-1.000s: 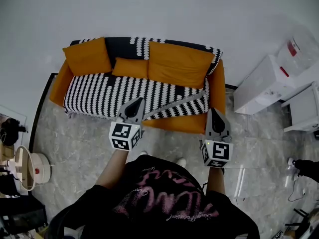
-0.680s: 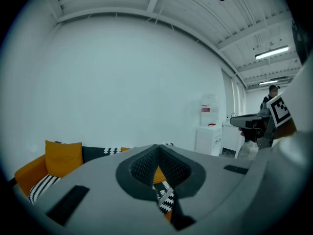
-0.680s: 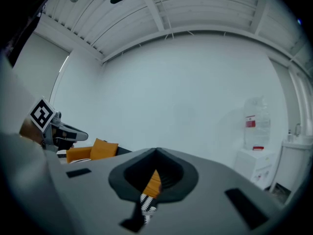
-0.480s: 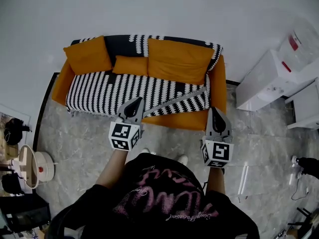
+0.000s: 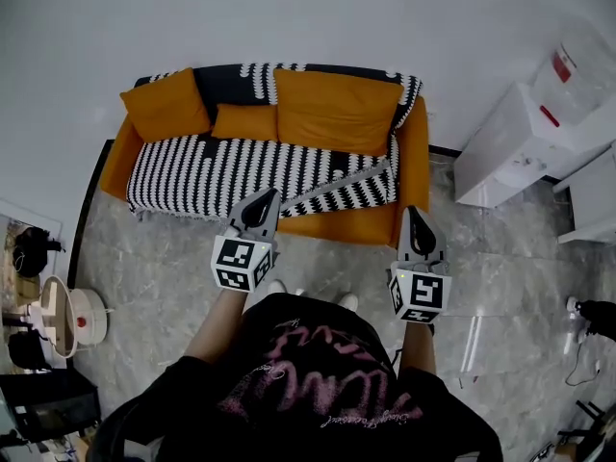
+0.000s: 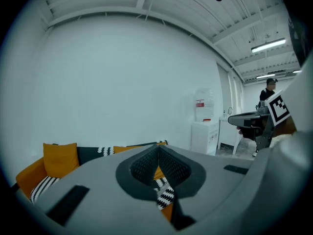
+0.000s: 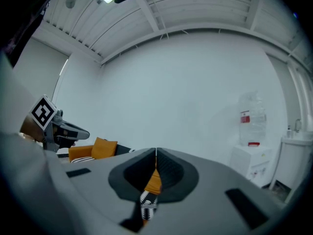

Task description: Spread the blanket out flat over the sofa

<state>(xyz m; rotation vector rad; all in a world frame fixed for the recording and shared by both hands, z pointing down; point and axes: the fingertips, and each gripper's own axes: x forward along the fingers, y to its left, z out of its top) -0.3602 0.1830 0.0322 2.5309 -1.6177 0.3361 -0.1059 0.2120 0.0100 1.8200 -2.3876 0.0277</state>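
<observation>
Plainly, two tools were in play, one in each hand, both held over the floor [image 5: 154, 268] on the near side of the sofa [image 5: 412, 162] and well apart from it. The left tool [image 5: 266, 194] had its ribbed dark pads pressed together with nothing between them, and the right tool [image 5: 413, 212] was closed the same way, also empty. Each carried one cube with square black-and-white markers.

One blanket [image 5: 221, 176], soft cloth with black-and-white zigzag stripes, lay over the seat and up the backrest of the single orange sofa. Its near right corner [image 5: 337, 189] was folded back in a slanting grey band, leaving a strip of orange seat bare at the near right edge.

Three orange cushions leaned against the backrest: a squarish one at the left [image 5: 168, 106], a small flat one in the middle [image 5: 245, 121] and a large rectangular one at the right [image 5: 337, 112].

The floor was glossy grey marbled tile; the far wall [image 5: 308, 17] was plain white. One boxy white cabinet [image 5: 505, 157] stood to the sofa's right.
</observation>
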